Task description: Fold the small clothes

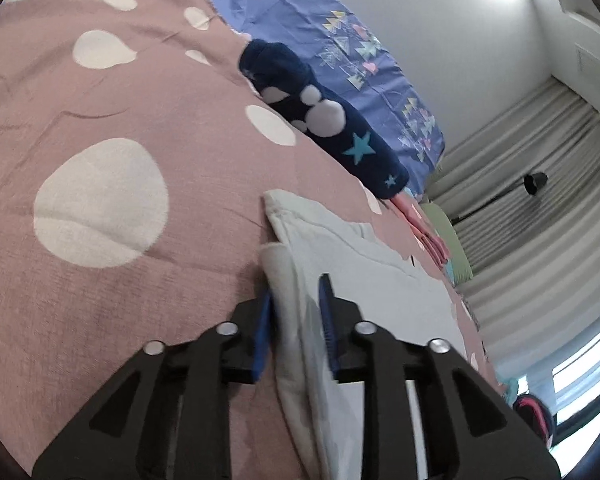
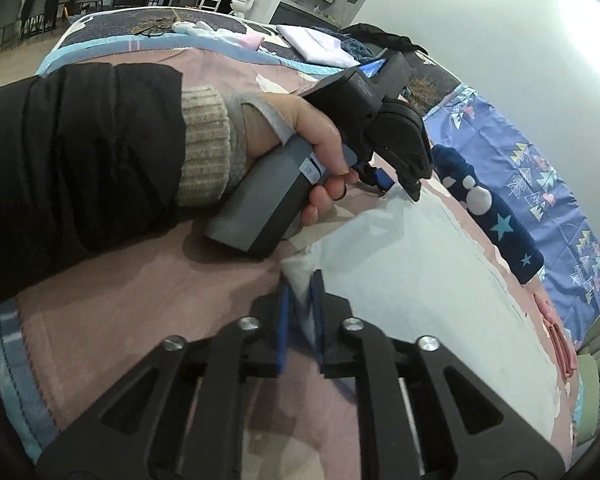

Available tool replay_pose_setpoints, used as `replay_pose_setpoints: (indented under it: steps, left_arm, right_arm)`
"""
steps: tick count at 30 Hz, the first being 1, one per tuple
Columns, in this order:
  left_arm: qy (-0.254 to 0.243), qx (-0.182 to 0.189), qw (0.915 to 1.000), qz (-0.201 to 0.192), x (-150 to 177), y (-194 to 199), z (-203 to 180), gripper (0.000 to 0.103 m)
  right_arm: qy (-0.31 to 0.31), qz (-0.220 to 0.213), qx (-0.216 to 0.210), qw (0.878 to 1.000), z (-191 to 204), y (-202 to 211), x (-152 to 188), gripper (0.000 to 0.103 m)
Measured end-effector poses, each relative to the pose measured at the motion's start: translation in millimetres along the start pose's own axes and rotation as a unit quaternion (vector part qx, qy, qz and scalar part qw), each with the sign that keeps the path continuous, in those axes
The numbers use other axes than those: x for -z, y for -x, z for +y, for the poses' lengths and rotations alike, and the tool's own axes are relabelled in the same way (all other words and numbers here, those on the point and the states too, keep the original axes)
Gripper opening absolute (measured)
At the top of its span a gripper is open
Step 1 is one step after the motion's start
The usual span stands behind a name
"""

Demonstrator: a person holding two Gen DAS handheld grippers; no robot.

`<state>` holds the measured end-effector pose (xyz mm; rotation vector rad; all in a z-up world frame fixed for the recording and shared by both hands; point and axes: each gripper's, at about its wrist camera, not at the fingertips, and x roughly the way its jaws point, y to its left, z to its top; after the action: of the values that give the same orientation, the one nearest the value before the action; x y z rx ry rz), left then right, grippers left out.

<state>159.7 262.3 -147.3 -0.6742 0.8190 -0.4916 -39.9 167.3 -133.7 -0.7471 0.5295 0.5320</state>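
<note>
A white garment (image 1: 360, 248) (image 2: 420, 264) lies folded and flat on a pink bedspread with white spots (image 1: 100, 120) (image 2: 140, 280). My left gripper (image 1: 296, 292) straddles its near folded edge. Its blue pads stand apart on either side of the cloth without pinching it. In the right wrist view the left gripper (image 2: 400, 188) rests at the garment's far corner, held by a hand (image 2: 284, 128) in a black sleeve. My right gripper (image 2: 302, 284) is at the near corner, with the cloth's tip loose between its parted pads.
A navy fleece piece with stars and white blobs (image 1: 332, 120) (image 2: 496, 216) lies beyond the garment, on a blue patterned sheet (image 1: 320, 20) (image 2: 520, 148). Folded pink cloth (image 1: 428, 232) (image 2: 560, 344) sits at the bed's edge. Grey curtains (image 1: 540, 200) hang to the right. Other folded clothes (image 2: 320, 44) lie farther off.
</note>
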Motion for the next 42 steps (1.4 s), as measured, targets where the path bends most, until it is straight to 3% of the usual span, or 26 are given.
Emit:
replay_pose_setpoints:
  steps: [2,7,8,9,10,11,12,14,16,18,22,25,27,30,39,42]
  left_arm:
    - [-0.018,0.005,0.9998,0.01,0,-2,-7,0.041]
    - [-0.059,-0.001,0.9974,0.04,0,-24,-23,0.045]
    - [-0.059,0.0,0.9974,0.041,-2,-26,-23,0.044]
    - [-0.057,0.001,0.9976,0.04,-4,-29,-22,0.038]
    - [-0.045,-0.004,0.9982,0.04,-7,-33,-18,0.018]
    - [-0.025,0.0,0.9988,0.042,-8,-35,-11,0.009]
    - [0.002,0.026,0.9989,0.038,-8,-32,0,0.008]
    - [0.018,0.064,0.9976,0.021,-7,-24,8,0.007]
    - [0.039,0.09,0.9952,0.008,-7,-19,16,0.007]
    - [0.044,0.088,0.9951,0.009,-6,-18,18,0.006]
    - [0.042,0.083,0.9956,0.014,-5,-20,15,0.008]
    - [0.043,0.081,0.9957,0.016,-5,-21,15,0.008]
    - [0.044,0.083,0.9954,0.015,-6,-20,15,0.008]
    - [0.046,0.086,0.9951,0.015,-5,-21,15,0.008]
    - [0.05,0.091,0.9945,0.016,-5,-20,18,0.008]
    - [0.048,0.087,0.9949,0.017,-5,-21,19,0.008]
  right_arm:
    - [0.002,0.007,0.017,1.0,-2,0,3,0.042]
    - [-0.008,0.04,0.036,0.998,-1,-22,-3,0.043]
    - [-0.008,0.041,0.033,0.999,0,-26,-7,0.038]
    - [-0.009,0.045,0.019,0.999,1,-32,-10,0.013]
    - [-0.01,0.05,0.016,0.999,2,-34,-11,0.004]
    - [-0.015,0.042,0.013,0.999,1,-31,-12,0.003]
    - [-0.018,0.017,-0.005,1.0,-1,-20,-12,0.003]
    - [-0.007,-0.022,0.001,1.0,1,-1,-10,0.003]
    - [-0.001,-0.013,-0.009,1.0,2,-4,-6,0.003]
    - [-0.007,0.008,-0.025,1.0,1,-13,-2,0.003]
    - [-0.006,-0.007,-0.017,1.0,1,-3,0,0.008]
    - [0.034,-0.002,0.018,0.999,16,-2,2,0.014]
    - [0.071,0.002,0.057,0.996,30,-3,2,0.025]
    - [0.095,0.006,0.093,0.991,41,-5,2,0.025]
    - [0.071,0.037,0.102,0.992,29,-26,-7,0.025]
    - [0.052,0.048,0.078,0.994,17,-42,-13,0.009]
